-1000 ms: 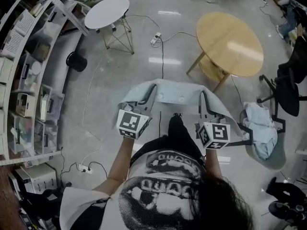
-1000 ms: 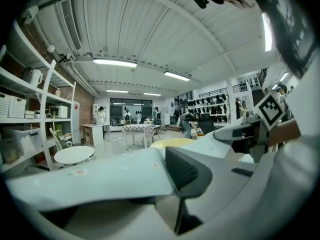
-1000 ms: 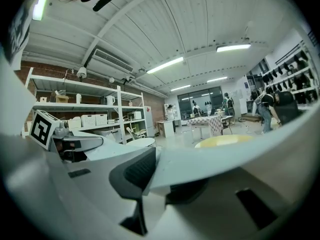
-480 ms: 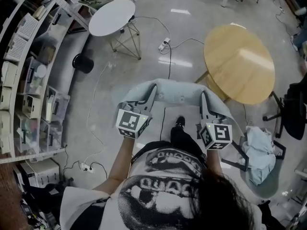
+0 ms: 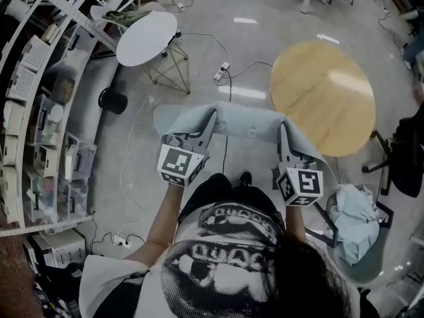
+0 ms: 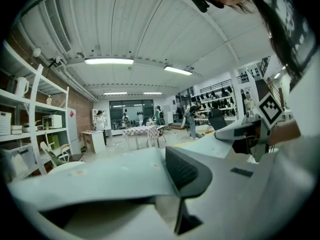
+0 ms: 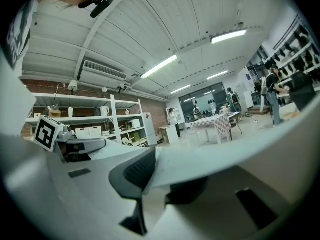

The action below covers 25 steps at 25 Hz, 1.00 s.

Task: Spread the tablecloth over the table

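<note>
Tablecloth (image 5: 246, 123) hangs stretched between left gripper (image 5: 211, 119) and right gripper (image 5: 283, 131), each clamped on its edge.

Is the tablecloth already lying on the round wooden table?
No, the tablecloth hangs in the air between the left gripper and the right gripper, not yet over the wooden table.

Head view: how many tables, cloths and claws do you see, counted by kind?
Tables: 2 (wooden table, white table)
Cloths: 2 (tablecloth held between the claws, cloth bundle at lower right)
Claws: 2 (left claw, right claw)
Total: 6
</note>
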{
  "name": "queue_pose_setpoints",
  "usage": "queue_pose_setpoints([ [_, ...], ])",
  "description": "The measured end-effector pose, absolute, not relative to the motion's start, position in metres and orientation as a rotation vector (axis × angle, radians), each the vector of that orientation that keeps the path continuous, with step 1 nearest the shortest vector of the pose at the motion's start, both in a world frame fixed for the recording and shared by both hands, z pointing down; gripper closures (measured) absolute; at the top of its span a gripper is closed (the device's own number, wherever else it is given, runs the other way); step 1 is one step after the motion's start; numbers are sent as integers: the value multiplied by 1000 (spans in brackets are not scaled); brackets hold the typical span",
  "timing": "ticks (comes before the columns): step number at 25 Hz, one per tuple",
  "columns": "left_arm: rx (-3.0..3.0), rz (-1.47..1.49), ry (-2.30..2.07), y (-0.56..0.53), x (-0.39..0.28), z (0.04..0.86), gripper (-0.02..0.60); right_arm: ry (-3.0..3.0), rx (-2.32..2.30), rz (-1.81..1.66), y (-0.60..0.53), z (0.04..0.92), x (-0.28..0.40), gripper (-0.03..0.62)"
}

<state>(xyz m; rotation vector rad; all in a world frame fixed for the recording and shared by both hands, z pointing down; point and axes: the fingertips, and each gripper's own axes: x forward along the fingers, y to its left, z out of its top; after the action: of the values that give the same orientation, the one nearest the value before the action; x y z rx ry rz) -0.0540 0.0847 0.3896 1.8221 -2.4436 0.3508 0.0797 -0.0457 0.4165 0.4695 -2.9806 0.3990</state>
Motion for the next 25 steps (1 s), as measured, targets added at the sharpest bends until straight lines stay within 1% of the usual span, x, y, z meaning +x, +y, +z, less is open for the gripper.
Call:
queue_pose_setpoints([
  [4,1921,377,-2408,53,-50,375,520,-3007,559,357,-69,403,90,540],
  [20,2377,279,-2104,-76,-39,340,520,-2983,1030,254,-145,354,136,543],
  [25,2503,283,-1977,-135,-55,341,520,-2930,1152,269,-185,355,127,540],
])
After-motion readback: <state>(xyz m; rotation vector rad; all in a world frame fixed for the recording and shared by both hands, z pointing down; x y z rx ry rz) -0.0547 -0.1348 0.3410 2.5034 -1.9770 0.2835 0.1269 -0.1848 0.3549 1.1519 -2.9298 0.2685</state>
